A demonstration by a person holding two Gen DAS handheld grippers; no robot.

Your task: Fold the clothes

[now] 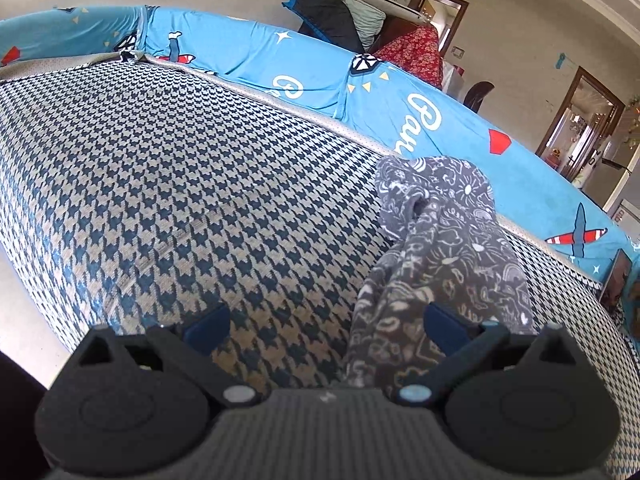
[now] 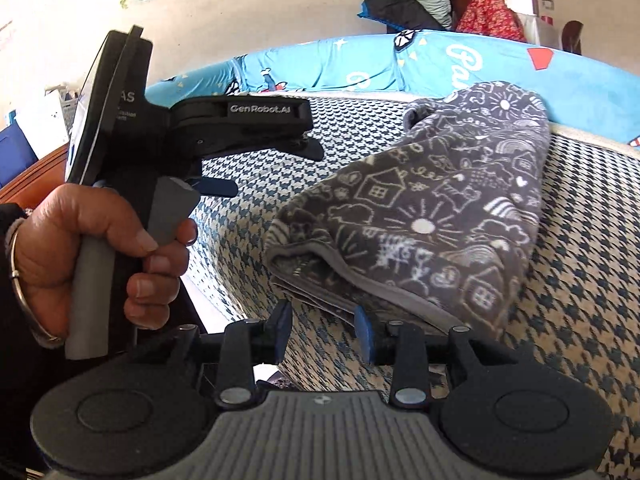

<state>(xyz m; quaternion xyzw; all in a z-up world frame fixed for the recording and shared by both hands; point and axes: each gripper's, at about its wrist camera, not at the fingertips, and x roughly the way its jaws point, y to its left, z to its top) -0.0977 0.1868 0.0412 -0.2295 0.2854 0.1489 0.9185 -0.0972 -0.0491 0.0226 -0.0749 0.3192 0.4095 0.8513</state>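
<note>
One grey garment (image 2: 424,216), printed with white doodle houses and suns, lies folded into a thick bundle on the houndstooth mattress (image 1: 160,184), toward the right side and close to the far edge where the pale piping runs. Its hemmed near end faces the right gripper (image 2: 326,332), whose blue-padded fingers stand a narrow way apart just in front of that hem, nothing pinched between them. The left gripper (image 1: 326,320) has its jaws spread wide; a fold of the same grey cloth lies between them, nearer the right finger, though neither pad is pressing on it. To the left of the bundle the mattress is bare houndstooth all the way to its rounded left edge, beyond which pale floor shows, so there is plenty of open surface on that side. On the right the garment sits near the edge with little room to spare. Along the far side runs a bright blue cover (image 1: 248,56) with white lettering, red shapes and small aeroplanes. Behind it stand a cream wall, a heap of dark and pale bedding (image 1: 340,12), a red flowered cloth (image 1: 416,52) and two wooden-framed doorways. From the right wrist view a hand (image 2: 92,248) with a thin bangle grips the left tool's grey handle. Two grippers in all, one garment.
</note>
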